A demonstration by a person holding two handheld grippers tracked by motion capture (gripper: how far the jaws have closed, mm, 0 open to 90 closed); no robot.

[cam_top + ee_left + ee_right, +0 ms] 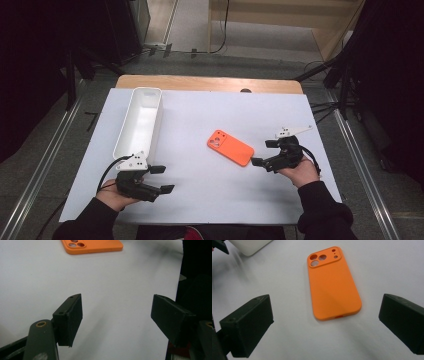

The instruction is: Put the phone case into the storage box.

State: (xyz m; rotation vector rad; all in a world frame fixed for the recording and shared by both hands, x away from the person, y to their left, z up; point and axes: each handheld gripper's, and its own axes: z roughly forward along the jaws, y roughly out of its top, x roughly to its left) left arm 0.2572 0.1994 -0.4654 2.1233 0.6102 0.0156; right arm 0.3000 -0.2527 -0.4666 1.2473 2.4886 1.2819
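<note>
Left gripper [161, 179] fingers apart, nothing between; right gripper [263, 153] fingers apart beside orange phone case [230, 147]

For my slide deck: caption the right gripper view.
Right gripper, jaws open, faces an orange phone case lying camera cutouts up on the white table.

No text, label, brand, number or sign can be read anywhere here. The orange phone case [333, 285] bears no lettering on its back, and the white bin [140, 120] and the white table [210, 195] are both plain and unmarked.
</note>
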